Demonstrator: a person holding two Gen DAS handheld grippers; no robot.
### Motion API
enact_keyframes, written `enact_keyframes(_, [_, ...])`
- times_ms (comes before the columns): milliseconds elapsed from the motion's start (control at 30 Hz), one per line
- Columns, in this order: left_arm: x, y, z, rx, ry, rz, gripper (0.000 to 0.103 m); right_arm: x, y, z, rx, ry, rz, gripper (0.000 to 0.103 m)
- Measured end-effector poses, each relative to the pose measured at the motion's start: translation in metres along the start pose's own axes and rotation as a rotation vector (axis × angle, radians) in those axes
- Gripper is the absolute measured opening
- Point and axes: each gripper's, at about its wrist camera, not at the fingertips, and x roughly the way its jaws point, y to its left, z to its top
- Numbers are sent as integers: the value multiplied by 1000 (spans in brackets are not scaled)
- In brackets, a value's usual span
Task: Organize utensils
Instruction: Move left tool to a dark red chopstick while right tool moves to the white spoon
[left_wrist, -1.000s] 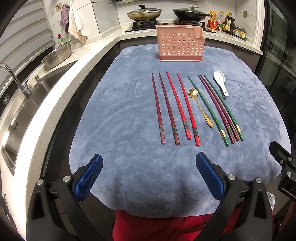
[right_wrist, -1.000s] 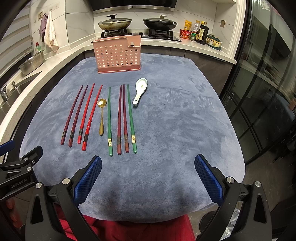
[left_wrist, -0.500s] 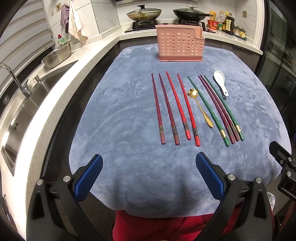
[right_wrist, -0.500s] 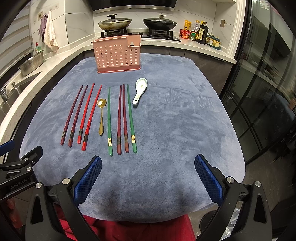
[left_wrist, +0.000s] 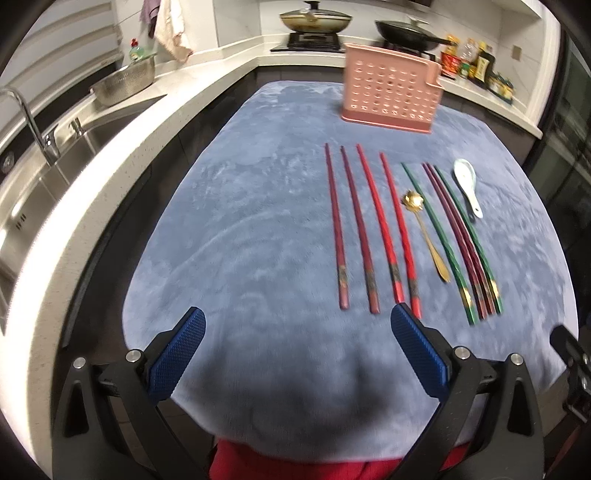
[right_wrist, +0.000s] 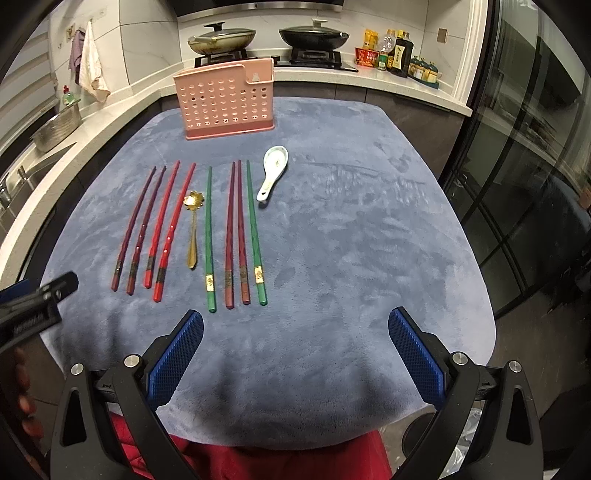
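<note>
A blue-grey plush cloth is being spread over the table; white stone counters are being lit at nine o'clock, dark glass doors at three.

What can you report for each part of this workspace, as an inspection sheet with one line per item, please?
Surface: grey-blue cloth covers the table.
Job's things: eight chopsticks lie side by side on the cloth; gold spoon lies among them; white spoon lies at their right end; pink holder stands upright behind them, nothing seen sticking out of it.
Clutter: nothing seen on the cloth.
Grippers: left gripper and right gripper both open, holding nothing, at the near edge.
Cables: nothing seen.
Surroundings: sink at left, two pans on the stove, bottles on the counter.
</note>
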Motion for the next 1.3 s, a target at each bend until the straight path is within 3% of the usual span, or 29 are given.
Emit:
enact_keyframes(233, [38, -2, 7, 5, 40, 10, 95, 21, -3, 4, 10, 47, -4, 96])
enact_keyframes(333, [50, -6, 10, 23, 52, 6, 91, 29, -3, 9, 15, 56, -4, 96])
enact_keyframes(567, [79, -9, 12, 7, 135, -46, 68, 43, -1, 25, 7, 55, 4, 96])
enact_keyframes(700, [83, -8, 11, -6, 138, -56, 59, 52, 1, 38, -13, 40, 19, 95])
enact_keyframes(767, [83, -8, 11, -2, 135, -63, 47, 58, 1, 49, -2, 36, 41, 95])
enact_keyframes(867, [81, -7, 11, 10, 129, -63, 30, 71, -2, 66, 32, 34, 78, 88])
enact_keyframes(967, [81, -7, 12, 9, 131, -82, 21, 86, -3, 85, 65, 30, 115, 80])
enact_keyframes(1300, [82, -10, 12, 6, 136, -75, 21, 135, 5, 122, 120, 62, 221, 41])
